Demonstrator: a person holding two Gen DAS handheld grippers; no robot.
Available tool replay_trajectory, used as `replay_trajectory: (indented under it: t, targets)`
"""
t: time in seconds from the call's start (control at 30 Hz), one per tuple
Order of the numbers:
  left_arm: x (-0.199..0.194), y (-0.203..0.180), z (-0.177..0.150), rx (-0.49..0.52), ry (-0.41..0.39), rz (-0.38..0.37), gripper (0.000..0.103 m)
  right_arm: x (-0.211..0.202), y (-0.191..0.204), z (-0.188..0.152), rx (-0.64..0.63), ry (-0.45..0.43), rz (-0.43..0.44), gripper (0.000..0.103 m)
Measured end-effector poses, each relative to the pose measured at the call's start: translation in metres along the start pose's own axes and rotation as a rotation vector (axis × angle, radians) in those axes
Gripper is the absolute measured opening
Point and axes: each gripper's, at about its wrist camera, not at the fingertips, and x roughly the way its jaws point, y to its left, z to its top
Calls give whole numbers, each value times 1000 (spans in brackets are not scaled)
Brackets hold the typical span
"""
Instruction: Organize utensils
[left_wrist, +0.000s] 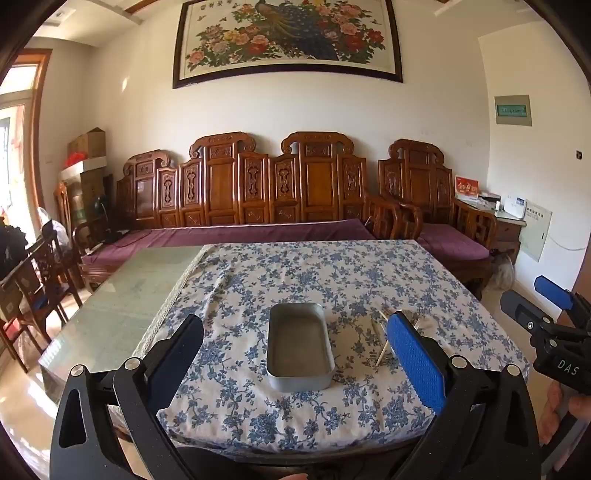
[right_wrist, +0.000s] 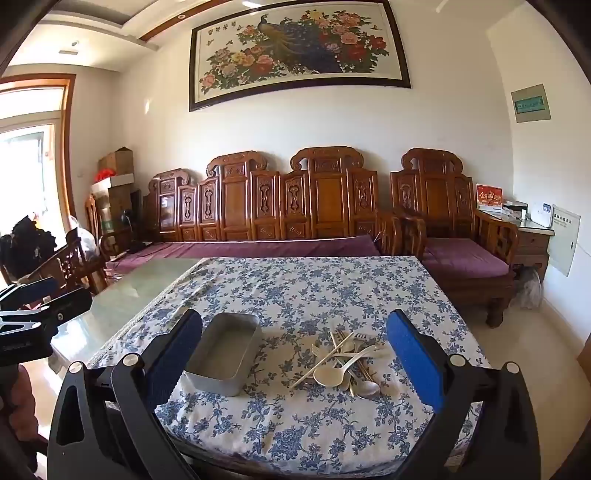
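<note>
I see both my left gripper (left_wrist: 295, 343) and right gripper (right_wrist: 295, 343) spread wide, holding nothing; the utensils (right_wrist: 345, 360) lie heaped (spoons, forks, chopsticks) on the desk (right_wrist: 314, 284), just right of the metal tin (right_wrist: 225, 354).

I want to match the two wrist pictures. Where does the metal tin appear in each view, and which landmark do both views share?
Left wrist view: the metal tin lies low at the centre, between the open fingers of the left gripper, on the floral tablecloth.
Right wrist view: the tin lies lower left of centre, beside the left finger of the right gripper, left of the utensil pile.
Shared landmark: the peacock painting on the wall.
</note>
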Motion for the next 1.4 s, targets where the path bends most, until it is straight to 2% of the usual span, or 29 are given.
replay_trajectory:
  t: [0.7,1.4]
  targets:
    - [-5,-1,4,-2,-19,2,96,-3,8,2,-8,-5,1,100]
    - [-11,-1,13,-1,-23,5,96,-8,-1,4,6,-6,6,100]
